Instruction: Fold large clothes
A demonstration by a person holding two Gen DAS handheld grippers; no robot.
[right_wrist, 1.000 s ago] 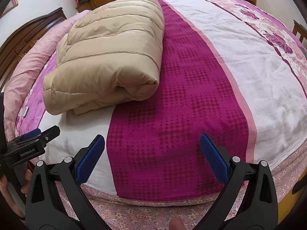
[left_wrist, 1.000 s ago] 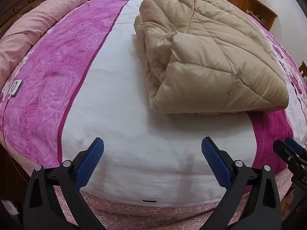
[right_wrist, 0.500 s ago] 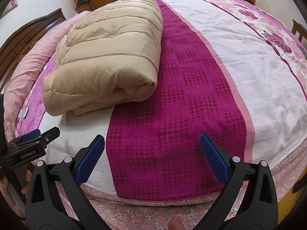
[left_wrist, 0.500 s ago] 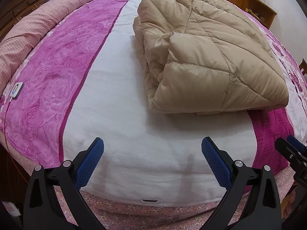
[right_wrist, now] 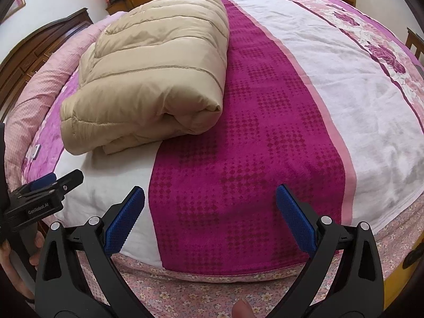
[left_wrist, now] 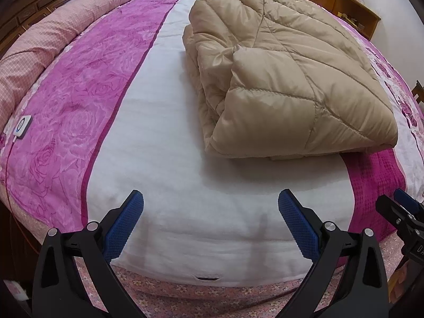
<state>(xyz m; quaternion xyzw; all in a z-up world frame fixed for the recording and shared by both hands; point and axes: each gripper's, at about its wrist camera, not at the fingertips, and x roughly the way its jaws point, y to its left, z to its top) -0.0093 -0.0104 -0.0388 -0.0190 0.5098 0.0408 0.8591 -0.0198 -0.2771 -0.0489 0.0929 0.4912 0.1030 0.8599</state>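
A beige quilted puffer garment lies folded into a thick bundle on the bed; it also shows in the right wrist view, at the upper left. My left gripper is open and empty over the white stripe near the bed's front edge, short of the bundle. My right gripper is open and empty over the magenta stripe, to the right of the bundle. The right gripper's tip shows in the left wrist view, and the left gripper shows in the right wrist view.
The bed cover has white, pink rose and magenta stripes. A pink rolled quilt lies along the left side. A small white controller lies at the left edge. Wooden cabinets stand behind.
Both grippers stay open and empty. The left wrist view has drifted slightly, with the bundle a little higher and nearer. The bundle has not moved on the bed.
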